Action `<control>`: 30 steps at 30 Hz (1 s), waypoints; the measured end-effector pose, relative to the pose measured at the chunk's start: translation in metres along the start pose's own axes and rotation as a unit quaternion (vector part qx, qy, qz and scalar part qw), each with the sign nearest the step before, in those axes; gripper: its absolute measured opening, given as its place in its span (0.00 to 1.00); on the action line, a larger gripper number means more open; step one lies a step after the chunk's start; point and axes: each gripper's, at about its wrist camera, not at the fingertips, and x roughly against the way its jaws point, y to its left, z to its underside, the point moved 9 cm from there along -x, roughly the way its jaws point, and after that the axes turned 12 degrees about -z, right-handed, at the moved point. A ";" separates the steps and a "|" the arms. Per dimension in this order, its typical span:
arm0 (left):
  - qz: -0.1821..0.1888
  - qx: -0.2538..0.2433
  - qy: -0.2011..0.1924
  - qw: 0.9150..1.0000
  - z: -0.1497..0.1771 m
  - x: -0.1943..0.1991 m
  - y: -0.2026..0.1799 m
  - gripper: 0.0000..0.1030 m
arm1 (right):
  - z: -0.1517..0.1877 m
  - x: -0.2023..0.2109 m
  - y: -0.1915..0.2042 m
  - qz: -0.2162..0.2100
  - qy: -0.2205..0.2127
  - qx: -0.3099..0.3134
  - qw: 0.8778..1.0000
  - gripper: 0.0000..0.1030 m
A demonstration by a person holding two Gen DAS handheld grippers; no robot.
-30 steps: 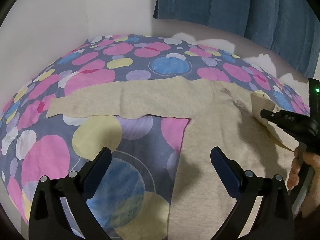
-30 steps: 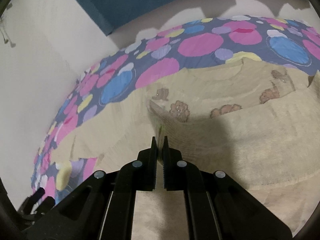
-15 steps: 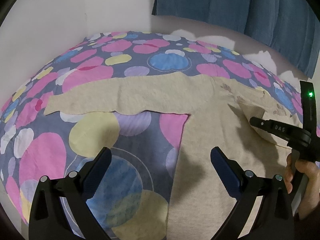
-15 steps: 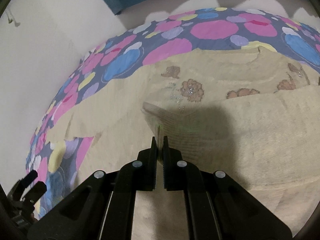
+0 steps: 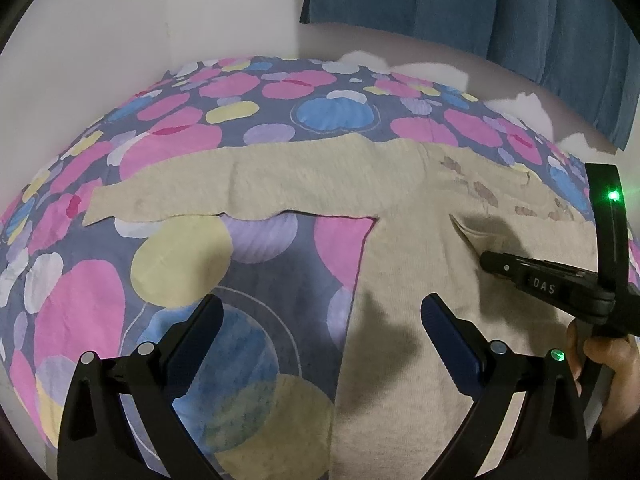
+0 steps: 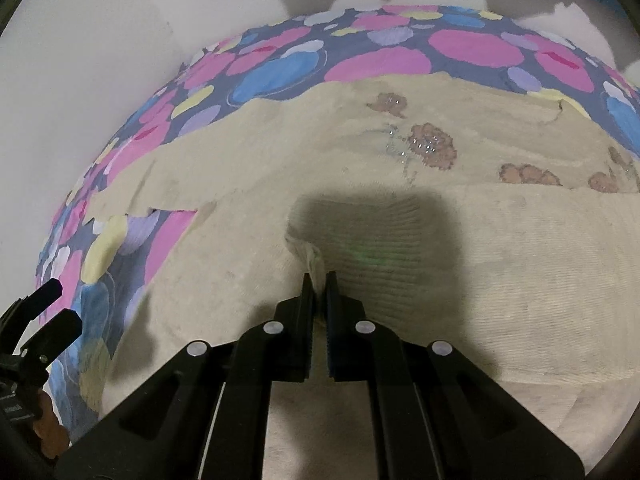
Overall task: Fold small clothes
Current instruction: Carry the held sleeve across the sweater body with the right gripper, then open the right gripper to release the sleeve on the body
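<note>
A beige knit sweater [image 5: 404, 272] with brown bear prints lies flat on the spotted bedspread [image 5: 168, 128]. Its left sleeve [image 5: 256, 184] stretches out to the left. The right sleeve [image 6: 520, 264] is folded across the body. My right gripper [image 6: 319, 280] is shut on the ribbed cuff of that sleeve [image 6: 308, 252], low over the sweater's middle; it also shows in the left wrist view [image 5: 486, 260]. My left gripper [image 5: 322, 312] is open and empty, hovering over the sweater's lower left edge.
The bed meets a white wall [image 5: 100, 40] at the left and back. A blue curtain [image 5: 480, 4] hangs behind. The bedspread's edge [image 5: 24, 340] drops off at the lower left.
My right gripper has carried the sleeve cuff leftward and down across the sweater's body, so the sleeve now lies folded over the front. The left gripper has stayed open in place.
</note>
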 end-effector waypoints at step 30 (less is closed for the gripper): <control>0.008 0.045 0.024 0.999 0.004 -0.022 0.027 0.96 | 0.078 0.201 -0.148 -0.074 -0.166 -0.200 0.963 0.61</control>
